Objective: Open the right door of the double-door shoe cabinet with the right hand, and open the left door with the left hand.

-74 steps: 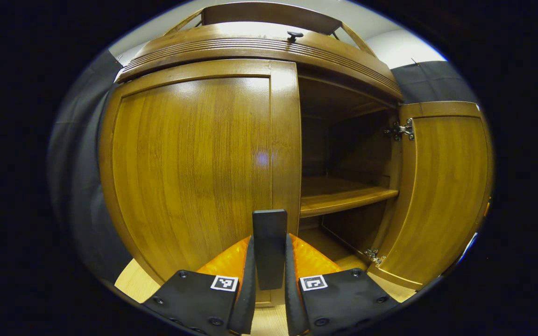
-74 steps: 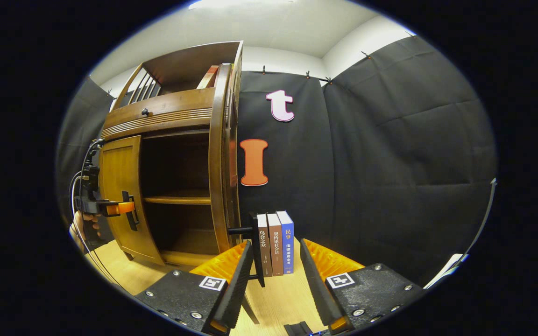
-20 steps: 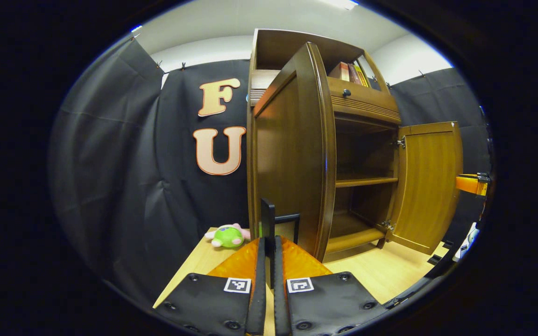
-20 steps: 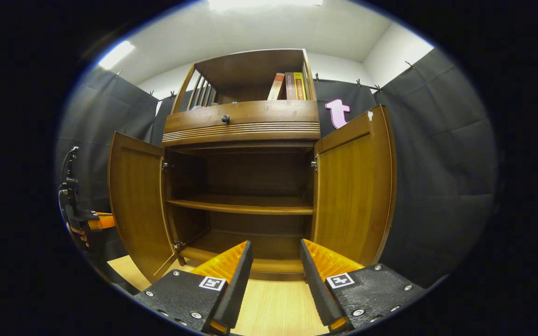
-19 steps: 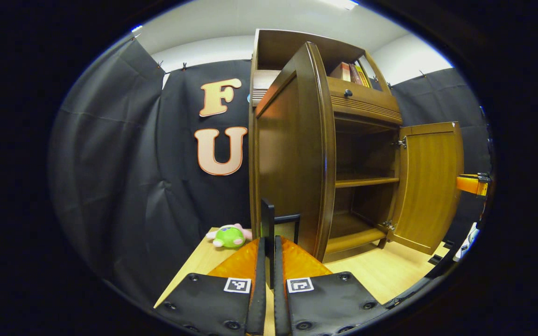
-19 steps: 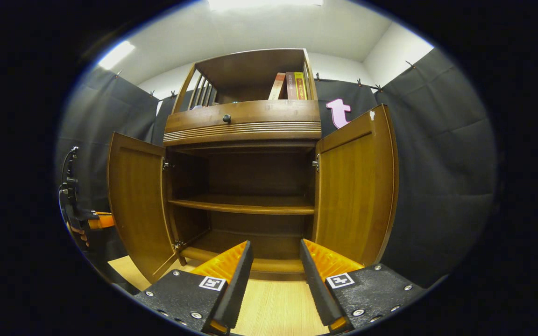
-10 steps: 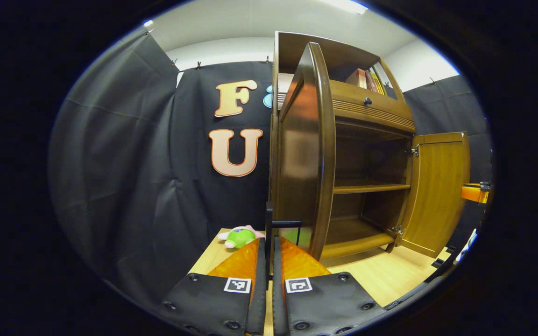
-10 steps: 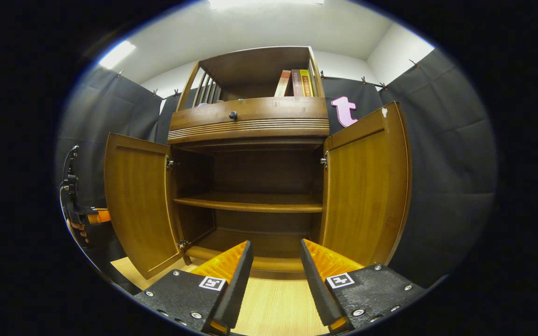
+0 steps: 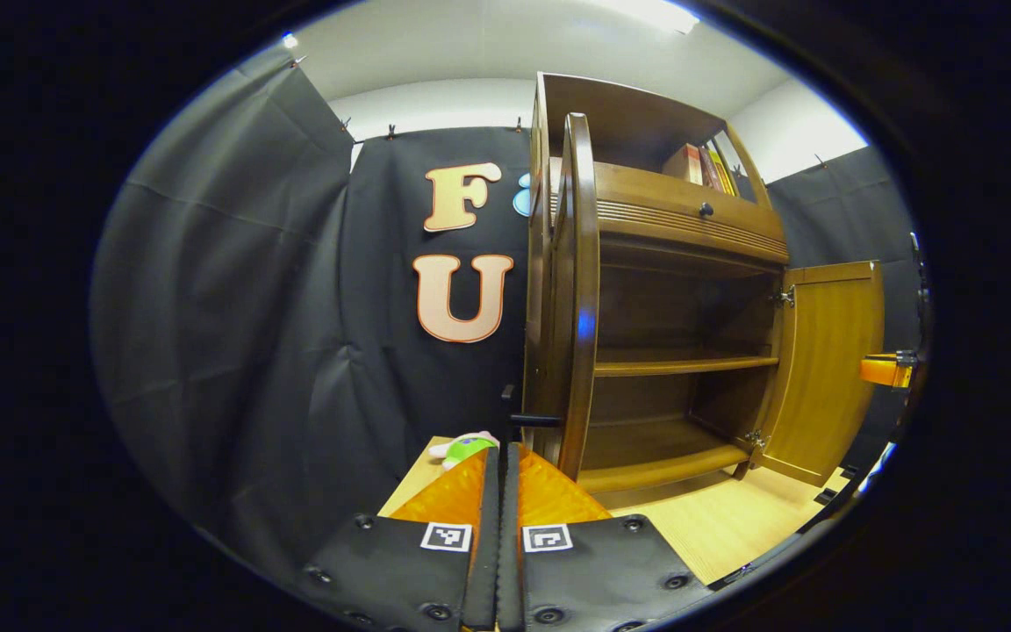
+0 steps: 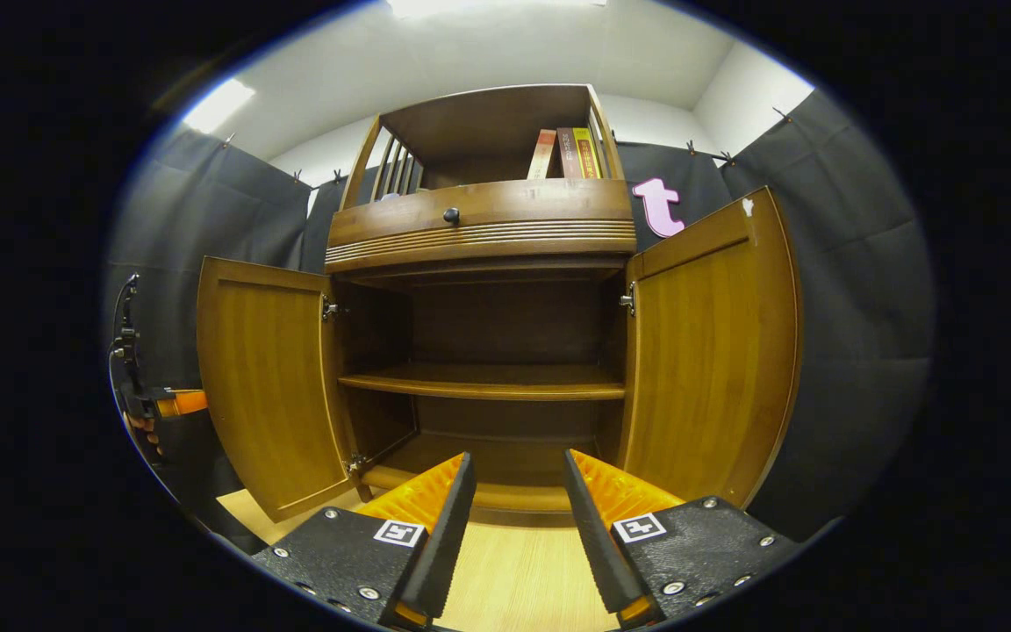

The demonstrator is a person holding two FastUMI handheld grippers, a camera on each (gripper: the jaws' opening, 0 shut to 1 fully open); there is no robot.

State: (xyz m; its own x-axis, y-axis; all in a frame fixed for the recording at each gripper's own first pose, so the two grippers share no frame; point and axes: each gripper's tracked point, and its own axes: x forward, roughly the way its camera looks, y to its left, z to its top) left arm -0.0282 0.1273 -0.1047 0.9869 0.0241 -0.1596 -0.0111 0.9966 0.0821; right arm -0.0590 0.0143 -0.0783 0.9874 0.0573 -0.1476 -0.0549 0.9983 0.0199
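Two doors (image 10: 273, 386) now stand wide on the shoe cabinet (image 10: 479, 228). Left gripper (image 9: 498, 465): fingers (image 9: 549, 496) pressed together on the thin black handle plate (image 9: 503, 421) of the left door (image 9: 577, 290), which meets them edge-on in the left gripper view. A second ago that door still showed a broad brown face there; it has since swung further out, until only its rim faces the camera. In the right gripper view the same door has opened from a slant to nearly square with the cabinet front. Judged: the left-hand pull is at or close to its end, and letting go of the handle is about all that remains.

Right gripper (image 10: 514, 491): fingers (image 10: 448, 500) well apart, holding nothing, touching nothing, hanging near the cabinet's open front above the light wood floor (image 10: 514, 584). Right door (image 10: 707, 351) fully open, no change over the last second, so the right-hand part looks done.

Outward: inner shelf (image 10: 483, 382) bare, compartments above and below it dark. Drawer knob (image 10: 451, 214) above the opening, books (image 10: 567, 154) on the top shelf. Small green plush toy (image 9: 469, 448) on the floor just past the left fingers, left of the cabinet. Far left in the right gripper view, the left gripper's orange finger with a hand (image 10: 147, 430) below it, behind the left door
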